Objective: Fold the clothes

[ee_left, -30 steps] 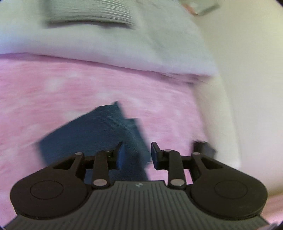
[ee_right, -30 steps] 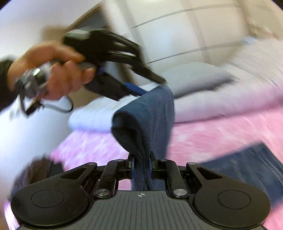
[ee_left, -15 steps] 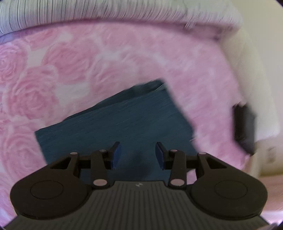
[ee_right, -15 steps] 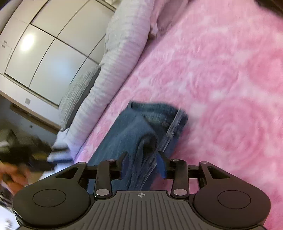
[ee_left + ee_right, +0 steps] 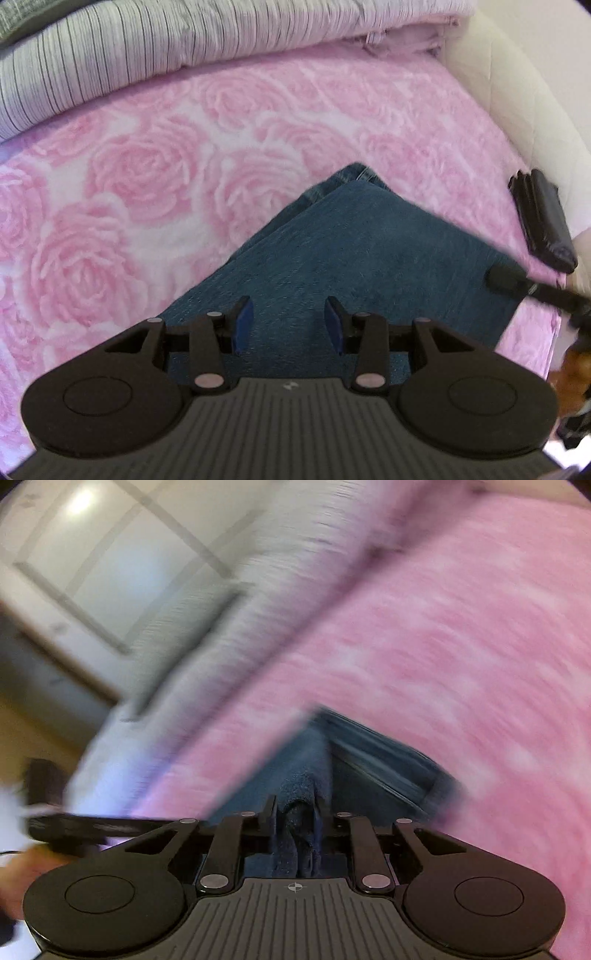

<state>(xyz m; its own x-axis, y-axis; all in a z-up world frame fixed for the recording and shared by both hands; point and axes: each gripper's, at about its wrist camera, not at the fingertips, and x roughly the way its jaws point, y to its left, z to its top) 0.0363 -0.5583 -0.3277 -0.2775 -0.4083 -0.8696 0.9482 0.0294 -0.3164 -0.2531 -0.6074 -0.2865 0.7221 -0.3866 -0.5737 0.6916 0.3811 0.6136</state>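
Left wrist view shows the jeans (image 5: 354, 254) lying on the pink bed (image 5: 147, 177), doubled into a flat stack with a lower layer peeking out at the far corner. The left tongs (image 5: 284, 325) hover just above the near part of the denim, spread wide and holding nothing. At the right edge of that view, the tip of the other tool reaches onto the jeans' right edge.

In the right wrist view, badly blurred, the right tongs (image 5: 293, 821) are clenched on a bunched ridge of denim, low over the bed. A striped quilt (image 5: 184, 55) lies along the far side, and a black case (image 5: 541, 218) sits just beside the jeans.

I judge a fold is being laid down or dragged square. Next, I'd expect the right tongs to let go once the layer lies flat, with the left pressing or smoothing, edges kept matched.
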